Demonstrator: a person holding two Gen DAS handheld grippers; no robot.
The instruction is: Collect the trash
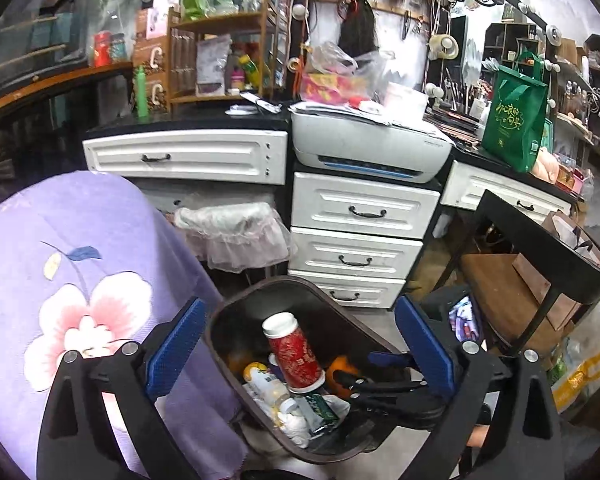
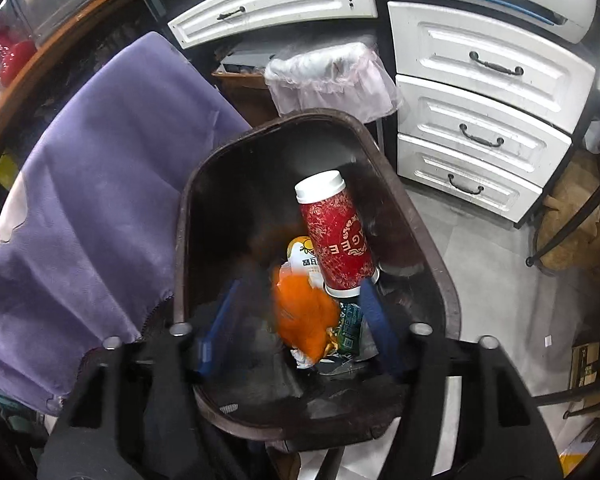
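We hold both claws over the brown bin (image 2: pixel 440 280) — left claw (image 1: pixel 298 344) spread and empty, right claw (image 2: pixel 300 320) spread around a blurred orange item (image 2: pixel 304 316), apparently dropping; red can (image 2: pixel 336 236) already inside — next, we fetch more trash

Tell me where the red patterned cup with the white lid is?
In both wrist views, the red patterned cup lies tilted inside the dark brown bin, atop other trash, beside an orange wrapper.

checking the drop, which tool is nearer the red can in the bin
Right. The right tool reaches into the bin, beside the red can. The left tool hangs back above the rim.
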